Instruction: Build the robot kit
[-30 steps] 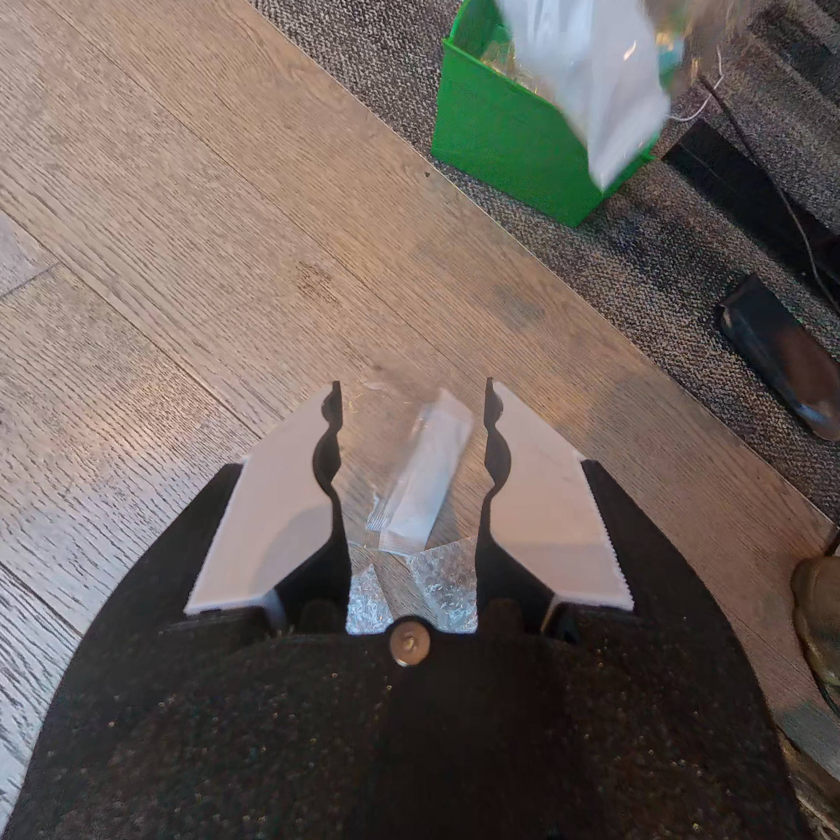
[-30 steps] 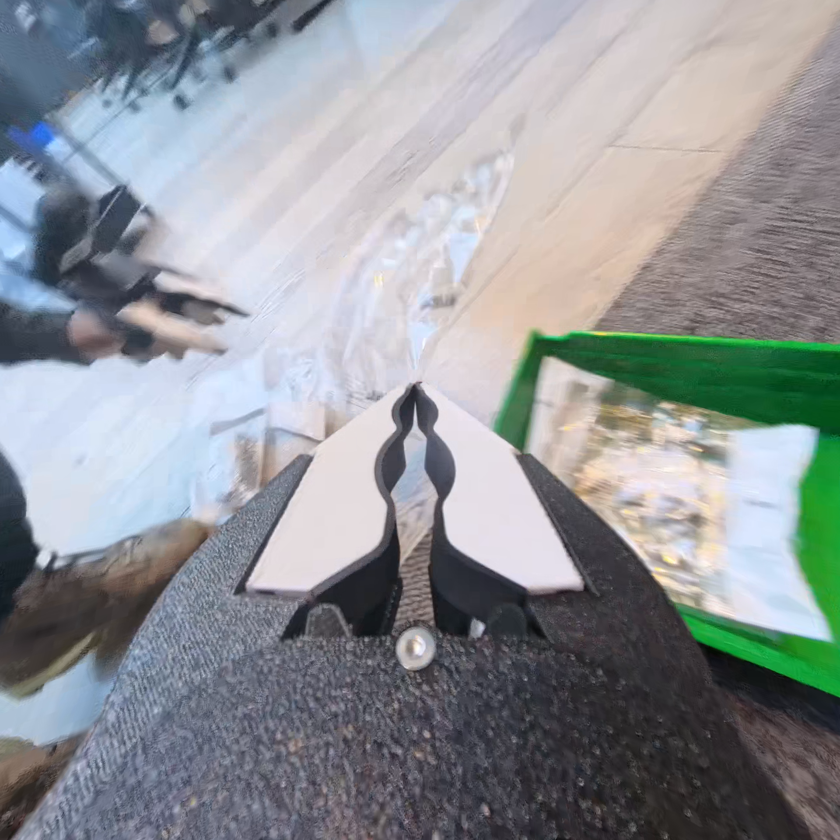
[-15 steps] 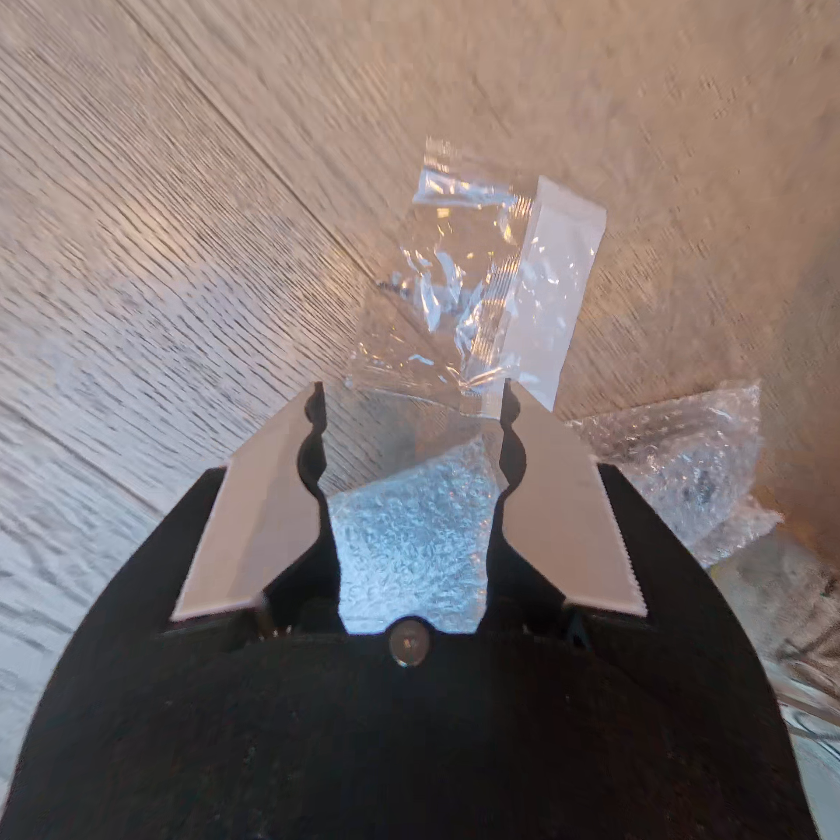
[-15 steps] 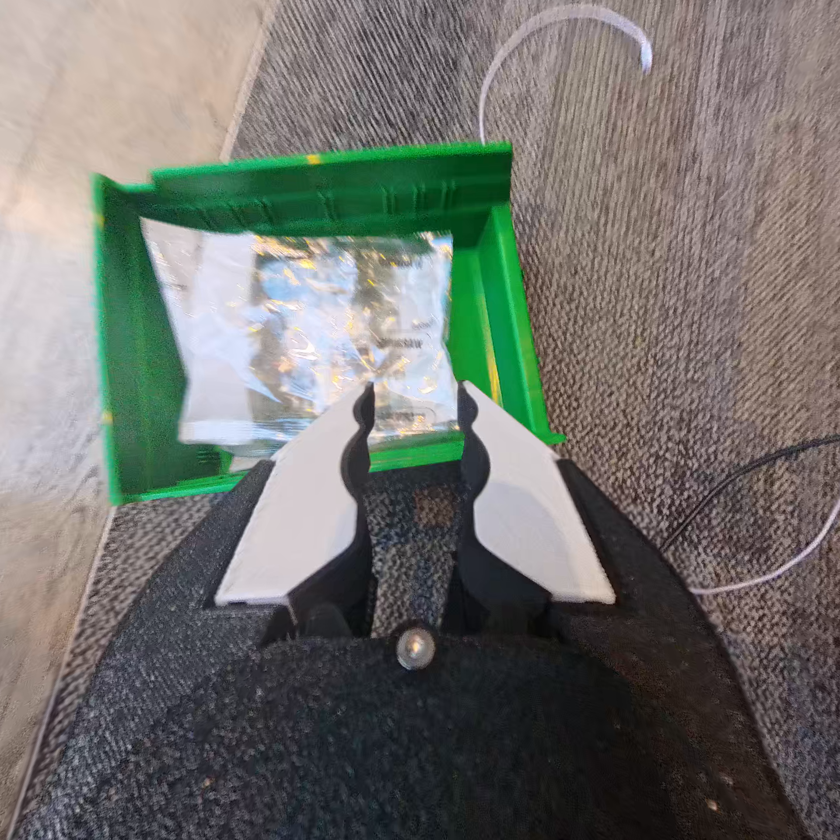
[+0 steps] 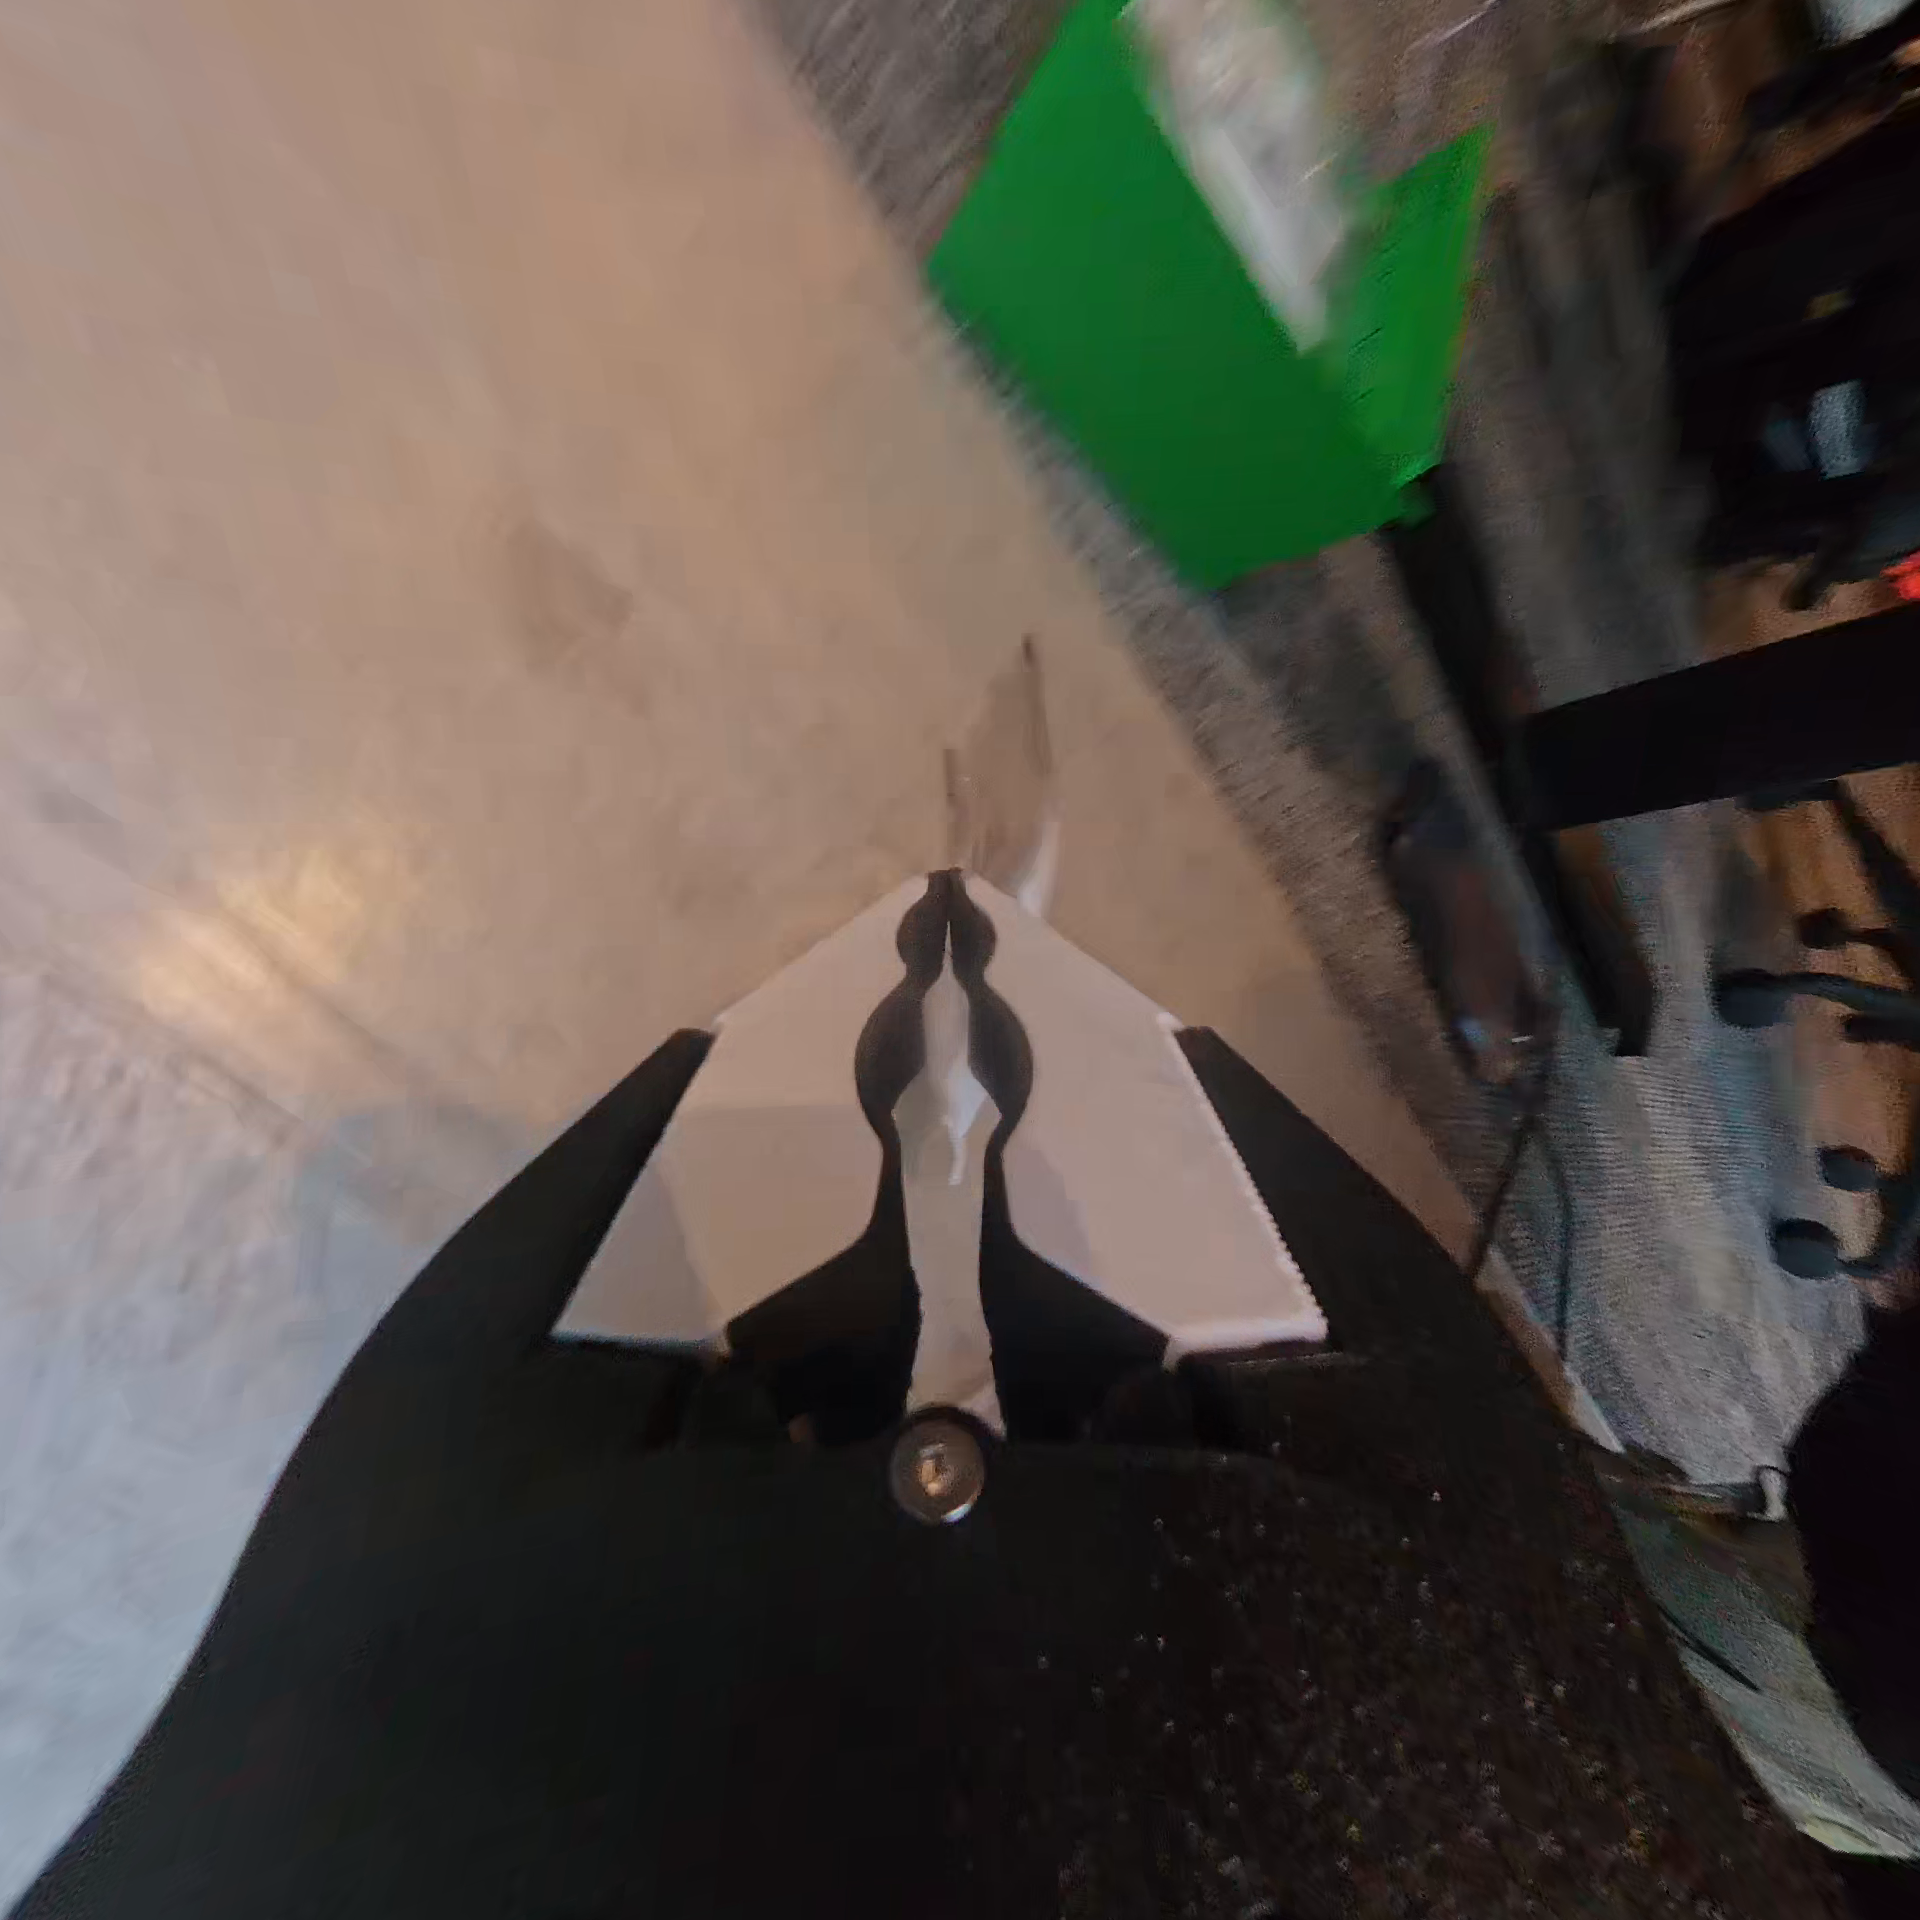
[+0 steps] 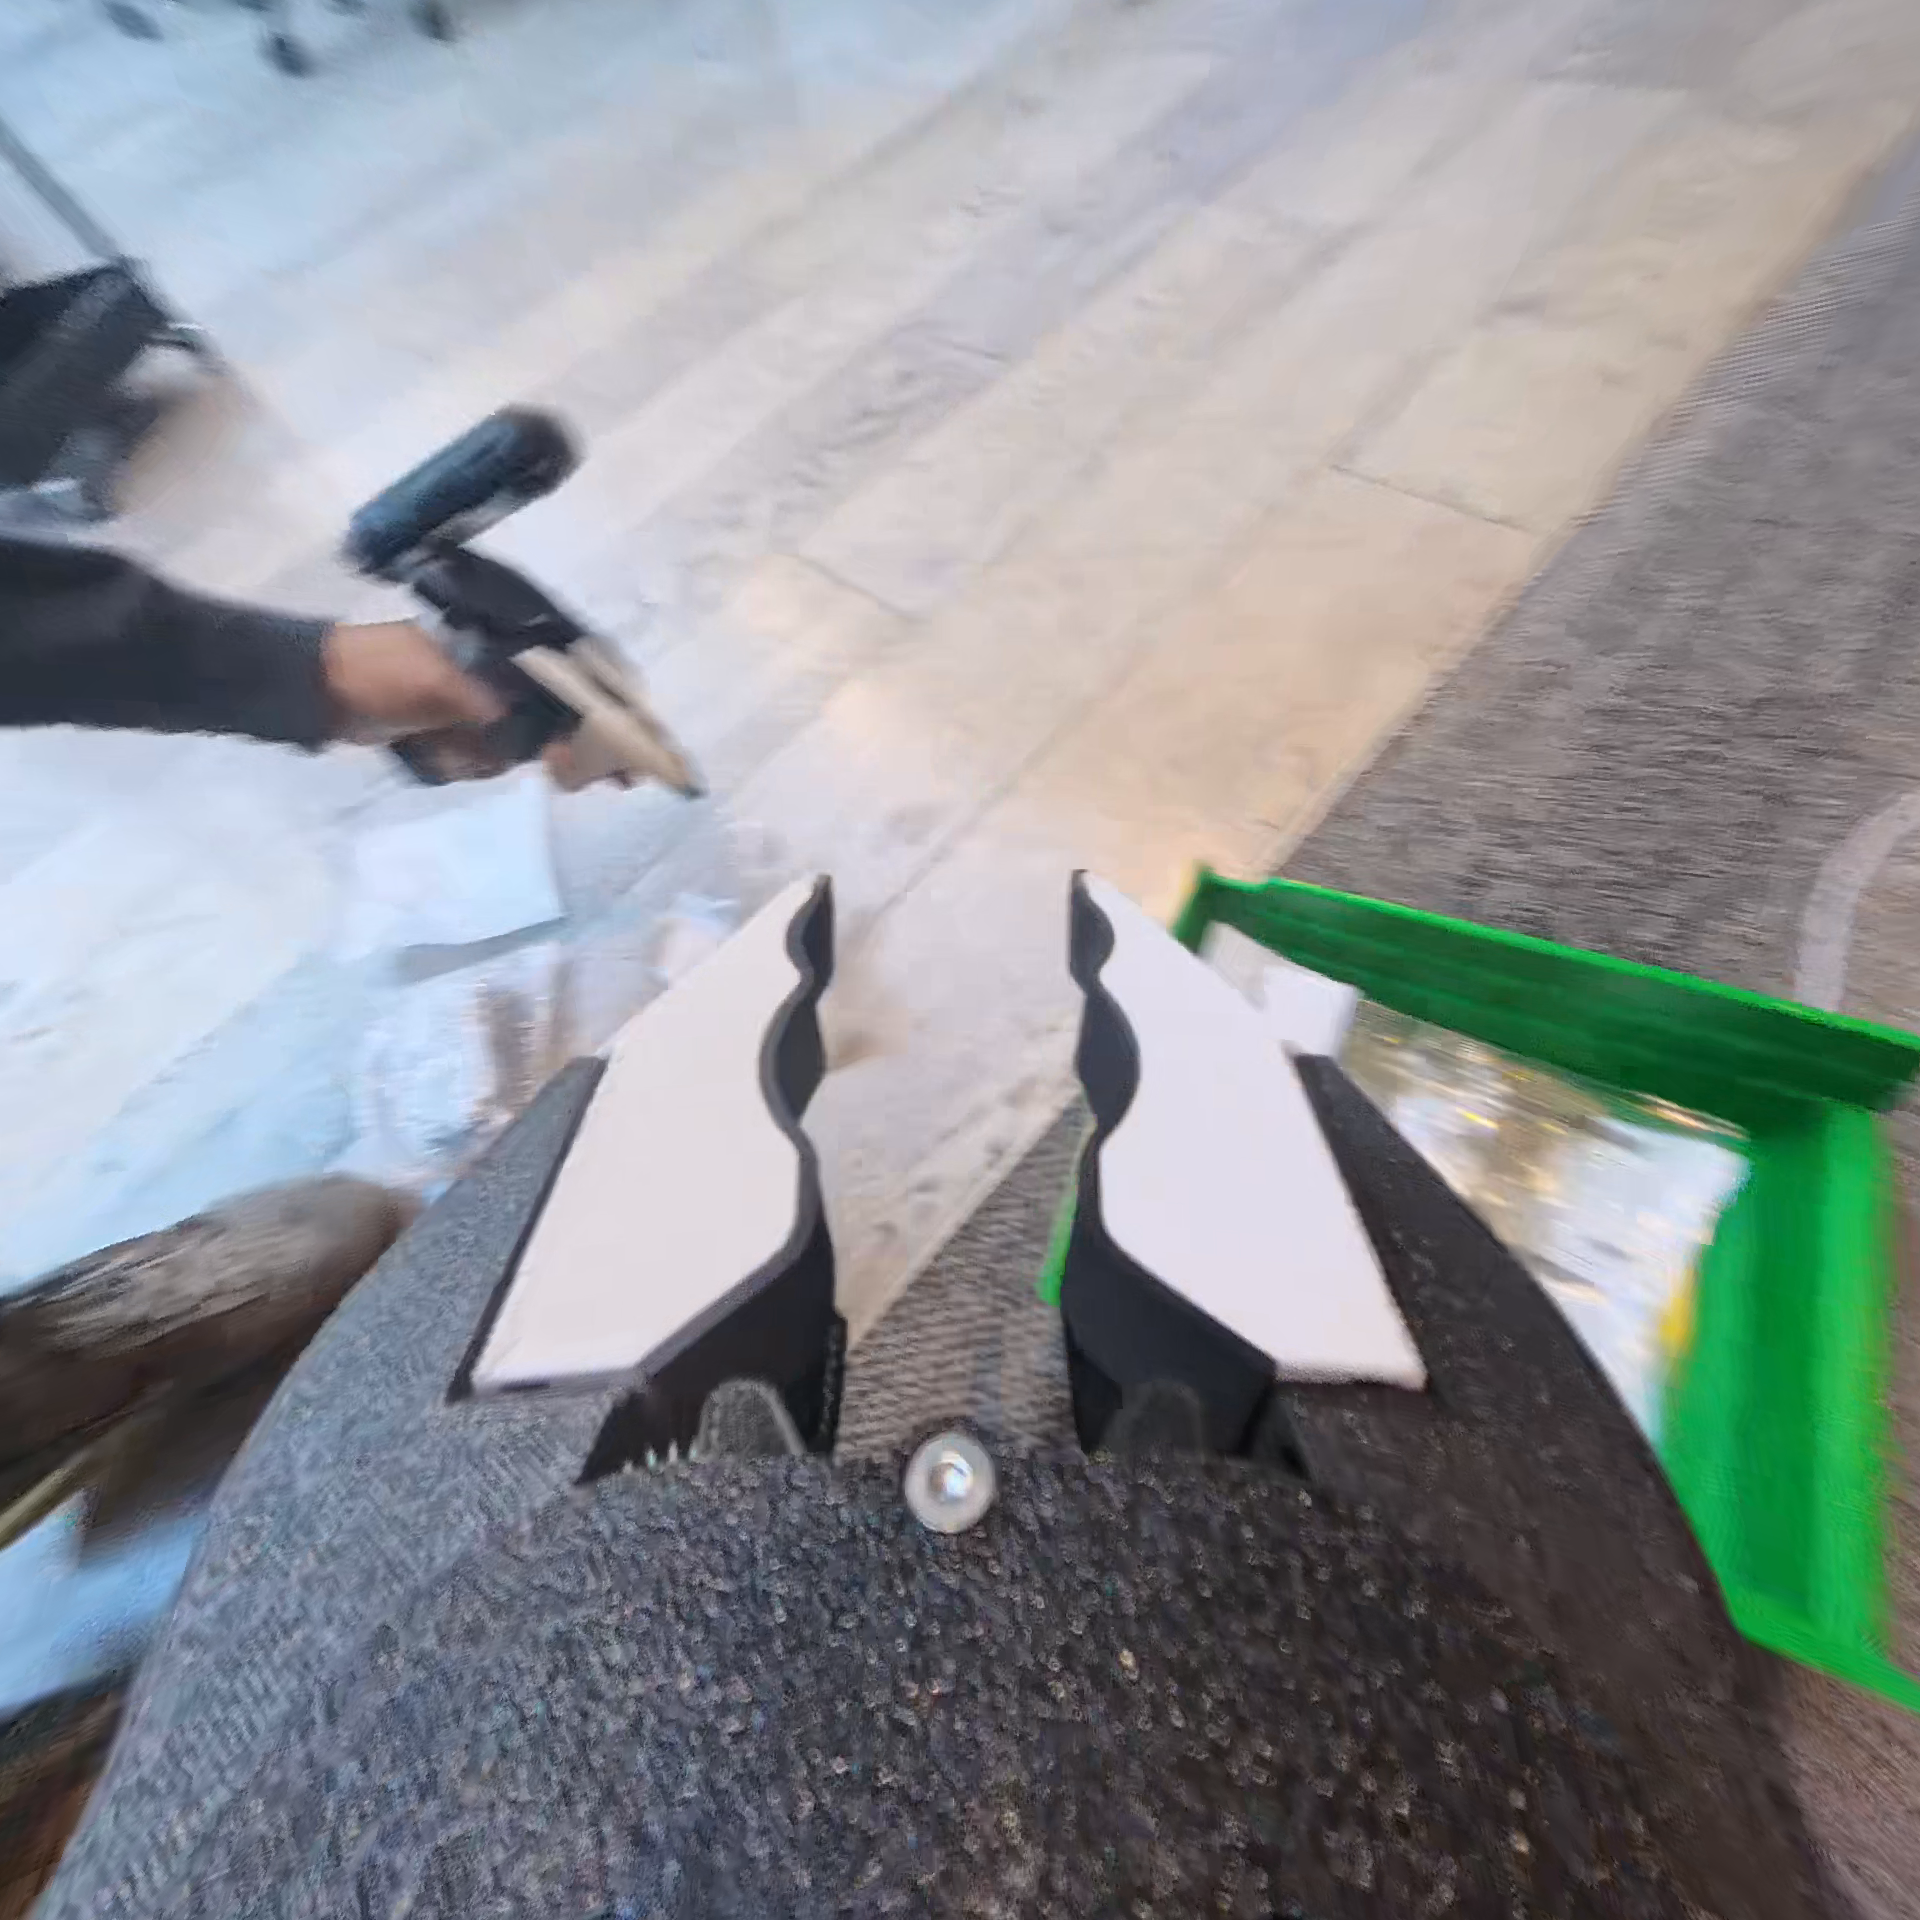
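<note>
Left tool (image 5: 948, 883) now clamps packet (image 5: 1003, 774) | right tool (image 6: 951, 894) spread | one green bin (image 6: 1787, 1309)

Pale wood floor (image 6: 1039, 416) beside seemingly grey carpet (image 6: 1662, 675).

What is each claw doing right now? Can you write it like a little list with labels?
left claw: shut on a clear plastic packet, which sticks out past the tips, above the floor
right claw: open, nothing between the fingers
green bin: on the grey carpet, just right of the right claw
in the bin: a shiny plastic bag
floor: pale wood planks, with more clear packets lying on them
picture: blurry in both views
</note>
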Demonstrator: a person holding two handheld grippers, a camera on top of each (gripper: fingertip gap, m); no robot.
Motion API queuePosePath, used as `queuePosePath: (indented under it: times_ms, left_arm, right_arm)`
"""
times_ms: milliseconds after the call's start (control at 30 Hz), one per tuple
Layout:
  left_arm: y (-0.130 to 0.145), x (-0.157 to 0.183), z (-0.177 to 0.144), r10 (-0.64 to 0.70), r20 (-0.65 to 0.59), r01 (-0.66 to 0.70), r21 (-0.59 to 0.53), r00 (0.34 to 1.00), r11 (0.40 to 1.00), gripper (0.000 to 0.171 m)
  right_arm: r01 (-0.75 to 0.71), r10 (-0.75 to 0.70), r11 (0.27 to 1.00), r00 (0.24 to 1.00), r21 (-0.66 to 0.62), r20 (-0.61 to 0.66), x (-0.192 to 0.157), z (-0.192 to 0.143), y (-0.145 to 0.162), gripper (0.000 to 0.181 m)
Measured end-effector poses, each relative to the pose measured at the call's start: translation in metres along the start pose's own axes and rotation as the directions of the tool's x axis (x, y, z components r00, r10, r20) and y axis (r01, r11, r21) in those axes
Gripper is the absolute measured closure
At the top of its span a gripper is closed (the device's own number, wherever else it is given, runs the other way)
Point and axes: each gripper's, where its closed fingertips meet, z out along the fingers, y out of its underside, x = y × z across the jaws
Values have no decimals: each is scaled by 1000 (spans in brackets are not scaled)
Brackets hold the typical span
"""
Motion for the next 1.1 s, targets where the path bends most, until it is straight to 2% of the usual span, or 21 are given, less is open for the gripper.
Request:
queuePosePath:
  times_ms: [67,167,200,267,333,367,400,433,500,567,667,733,800,833,900,933,967,1067,1100]
  left_arm:
    - [-40,44,-1,100,-118,-93,66,988,994,171]
    - [-79,116,-11,274,-300,-241,141,914,960,171]
    - [-86,139,-17,331,-357,-292,160,873,943,171]
    - [-91,181,-32,407,-467,-359,192,785,913,171]
    - [-88,208,-44,449,-536,-404,207,715,891,171]
    - [-88,215,-47,462,-541,-414,217,703,884,171]
    - [-90,218,-49,466,-536,-410,229,704,883,171]
    - [-92,216,-49,462,-520,-396,240,719,886,171]
    - [-97,201,-49,435,-470,-350,261,768,900,170]
    - [-93,172,-48,373,-418,-297,237,828,925,141]
    - [-41,123,-39,331,-318,-321,86,888,943,121]
    - [13,99,-34,279,-293,-312,-72,914,947,110]
    - [75,79,-29,226,-279,-298,-252,934,921,99]
    - [106,69,-28,225,-264,-308,-339,938,889,96]
    - [162,54,-27,299,-254,-388,-471,920,792,93]
    - [183,50,-26,353,-267,-442,-514,897,735,88]
    - [201,48,-25,408,-288,-499,-546,866,673,84]
    - [239,42,-20,590,-345,-659,-584,730,475,67]
    - [244,36,-16,656,-337,-695,-586,676,416,68]
  right_arm:
    - [15,-9,998,994,-54,113,-30,31,11,115]
    - [142,-120,983,977,-116,176,-47,60,29,107]
    - [149,-124,982,973,-118,196,-49,64,31,107]
    - [80,-41,988,962,-136,271,-55,68,37,98]
    - [39,15,987,943,-153,333,-61,67,46,95]
    - [14,53,988,902,-152,429,-77,59,47,119]
    - [-25,94,991,834,-134,544,-96,48,42,171]
    - [-78,126,991,800,-107,587,-103,42,35,181]
    - [-177,202,979,796,-100,570,-87,36,28,181]
    - [-292,295,954,856,-74,425,-33,36,27,181]
    - [-406,408,912,895,-48,182,55,31,46,181]
    - [-465,469,882,883,-71,38,100,33,72,181]
    - [-489,476,869,869,-80,-136,142,35,101,181]
    - [-460,428,883,869,-88,-249,163,34,116,180]
    - [-400,319,909,845,-113,-429,195,25,138,137]
    - [-375,278,920,829,-114,-486,203,18,140,111]
    - [-334,229,936,814,-108,-535,208,9,136,95]
    - [-171,74,979,803,-110,-591,207,-17,103,86]
    - [-115,27,987,811,-114,-584,200,-22,89,87]
